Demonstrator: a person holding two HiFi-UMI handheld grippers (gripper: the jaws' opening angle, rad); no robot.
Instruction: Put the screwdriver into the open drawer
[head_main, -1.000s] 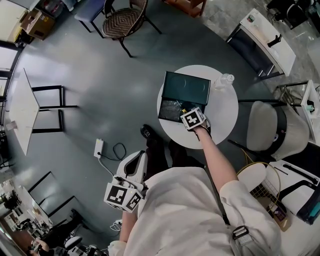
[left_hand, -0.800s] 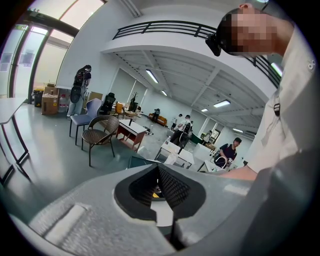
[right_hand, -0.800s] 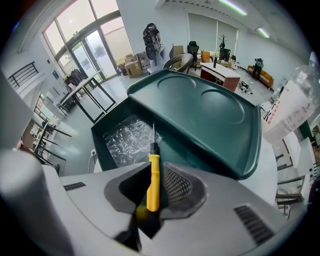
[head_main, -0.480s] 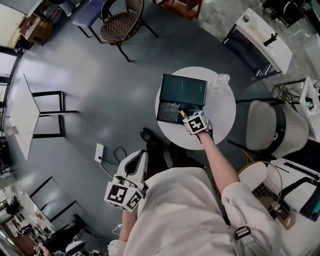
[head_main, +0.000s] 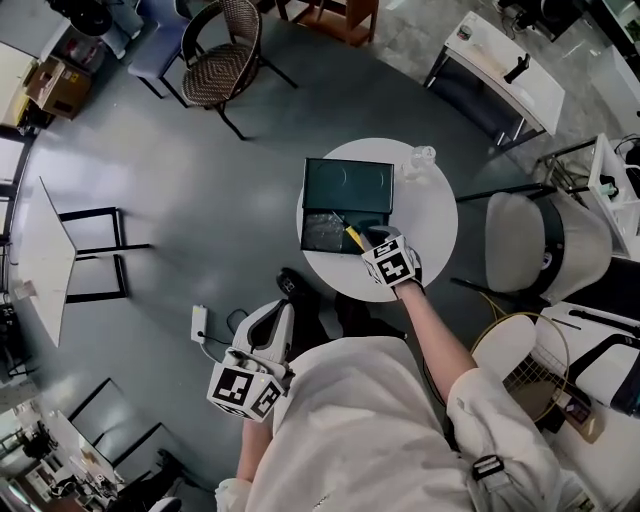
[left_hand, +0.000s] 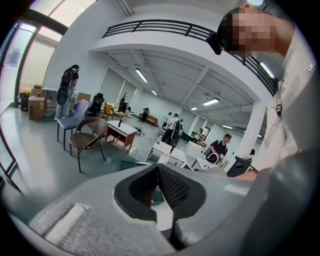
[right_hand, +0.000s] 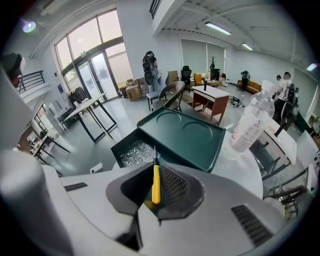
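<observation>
My right gripper is shut on a yellow-handled screwdriver, whose thin metal tip points toward the open drawer. The drawer is lined with crinkled silver foil and juts from a dark green box on a round white table. The gripper hovers at the table's near side, just short of the drawer. My left gripper hangs low by the person's side, away from the table, jaws together with nothing between them.
A clear plastic bottle stands on the table beside the box's far right corner. A white chair stands right of the table, a wicker chair farther off. A power strip and cable lie on the grey floor.
My right gripper has drawn back from the drawer toward the table's near edge, and the yellow screwdriver now shows ahead of it. The left gripper has stayed put.
</observation>
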